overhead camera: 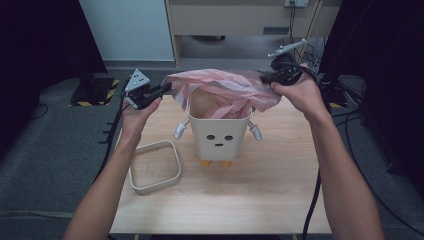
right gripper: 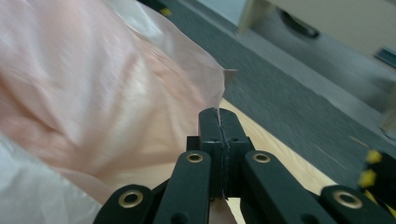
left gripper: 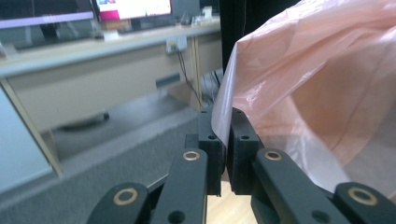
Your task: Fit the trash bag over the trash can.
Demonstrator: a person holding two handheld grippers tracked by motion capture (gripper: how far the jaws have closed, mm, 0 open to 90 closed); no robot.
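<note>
Both forearms enter from the near edge and reach toward the far side, spread apart in a V. The left hand point(overhead camera: 134, 111) grips the left gripper point(overhead camera: 167, 88) at far left, its jaws aimed rightward and pinched nearly together on a thin edge of the pink plastic bag point(overhead camera: 227, 90) — a narrow slit remains between them. The right hand point(overhead camera: 300, 94) holds the right gripper point(overhead camera: 263, 77) at far right, jaws aimed leftward and pressed fully together on the bag's opposite edge. Both wrists are raised — level with each other.
</note>
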